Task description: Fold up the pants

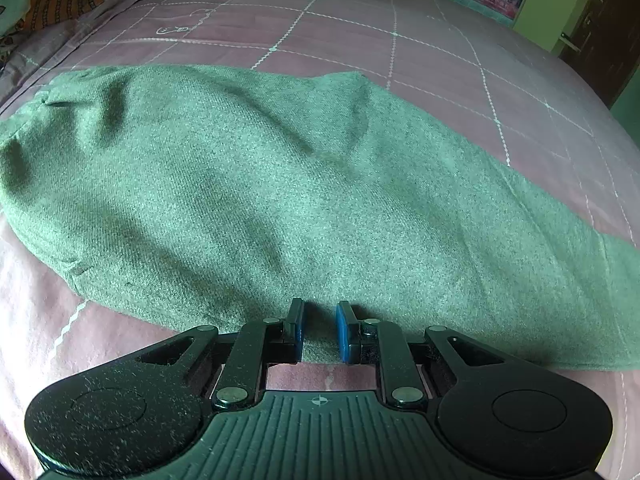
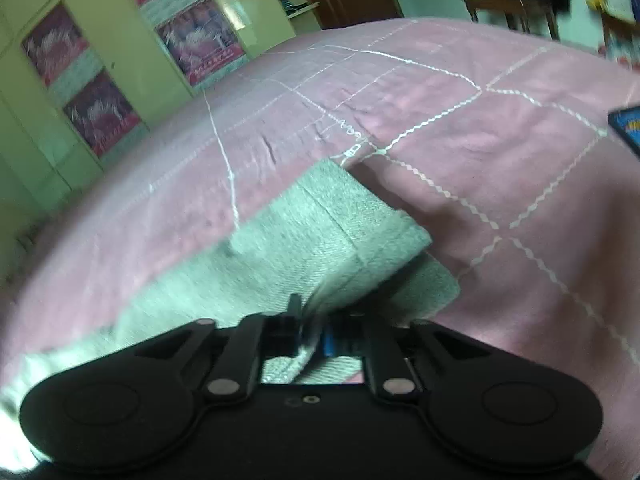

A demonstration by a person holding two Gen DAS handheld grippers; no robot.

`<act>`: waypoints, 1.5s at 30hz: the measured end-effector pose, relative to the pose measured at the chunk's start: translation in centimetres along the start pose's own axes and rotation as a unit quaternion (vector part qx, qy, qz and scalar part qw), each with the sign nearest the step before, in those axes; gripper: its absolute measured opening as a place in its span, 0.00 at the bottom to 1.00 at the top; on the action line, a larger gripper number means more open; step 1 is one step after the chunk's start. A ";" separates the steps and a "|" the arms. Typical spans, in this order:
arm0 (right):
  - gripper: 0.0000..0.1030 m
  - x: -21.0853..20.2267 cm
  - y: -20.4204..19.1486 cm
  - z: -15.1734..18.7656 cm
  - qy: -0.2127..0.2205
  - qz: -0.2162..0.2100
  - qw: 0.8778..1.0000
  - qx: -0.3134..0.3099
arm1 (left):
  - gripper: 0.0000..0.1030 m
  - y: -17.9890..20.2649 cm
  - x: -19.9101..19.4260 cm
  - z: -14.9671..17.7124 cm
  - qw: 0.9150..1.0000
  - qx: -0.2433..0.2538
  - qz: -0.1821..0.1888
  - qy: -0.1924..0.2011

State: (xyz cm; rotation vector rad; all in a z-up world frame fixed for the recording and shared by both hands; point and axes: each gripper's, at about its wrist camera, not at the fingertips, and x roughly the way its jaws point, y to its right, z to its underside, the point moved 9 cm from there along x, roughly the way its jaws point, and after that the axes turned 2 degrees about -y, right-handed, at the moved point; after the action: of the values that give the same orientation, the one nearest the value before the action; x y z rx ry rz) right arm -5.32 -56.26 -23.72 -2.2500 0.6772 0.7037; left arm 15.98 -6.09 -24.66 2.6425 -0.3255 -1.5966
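L gripper (image 1: pixel 319 330) fingers near-together over green pants (image 1: pixel 240 184) edge; R gripper (image 2: pixel 310 334) fingers clamp pants hem.

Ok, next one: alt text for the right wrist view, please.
The right gripper has its fingers shut on the hemmed edge of green pants, lifting a fold of cloth off the pink quilted bedspread. The picture is blurred. Green cupboards with posters stand behind the bed.
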 end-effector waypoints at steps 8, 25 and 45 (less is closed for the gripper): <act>0.08 -2.0 1.7 -0.6 0.008 0.039 0.999 -0.001 | 0.17 0.0 -0.2 0.0 1.000 0.003 -0.002 0.001; 0.29 -0.1 -3.2 -1.4 -0.013 0.026 0.998 -0.047 | 0.17 7.2 1.5 -1.7 0.997 0.080 0.009 0.013; 0.25 9.9 -17.0 1.5 -0.060 -0.012 0.965 -0.257 | 0.17 15.1 4.0 -5.0 0.991 0.123 0.049 0.023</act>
State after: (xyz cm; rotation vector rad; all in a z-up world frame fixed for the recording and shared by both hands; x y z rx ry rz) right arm 12.10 -47.00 -23.52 -2.6450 0.4394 1.0923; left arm 19.75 -22.02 -23.70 2.7836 -0.6801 -1.5542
